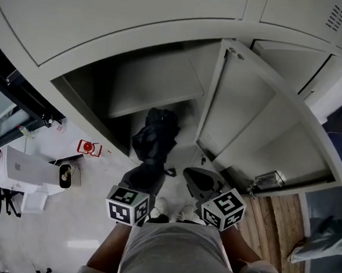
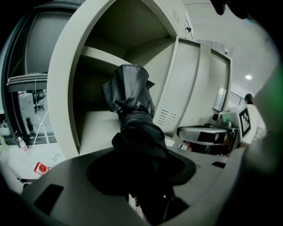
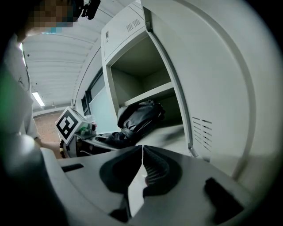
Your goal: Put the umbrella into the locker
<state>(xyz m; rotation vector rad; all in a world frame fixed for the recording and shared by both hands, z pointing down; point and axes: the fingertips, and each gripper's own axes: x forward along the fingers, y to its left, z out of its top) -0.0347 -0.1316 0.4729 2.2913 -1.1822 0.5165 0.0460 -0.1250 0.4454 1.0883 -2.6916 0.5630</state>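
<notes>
Umbrella (image 1: 155,139), black and folded, sits mid-frame clamped in my left gripper (image 1: 143,181), its far end at the open locker's (image 1: 162,97) mouth, my right gripper (image 3: 142,150) pinched together empty; I reckon next I push deeper, then release

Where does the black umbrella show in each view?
Head view: umbrella at centre.
Left gripper view: umbrella at centre, running down to the bottom edge.
Right gripper view: umbrella at centre, trailing down-left.
Shared landmark: locker door, open, right of the umbrella in every view.
</notes>
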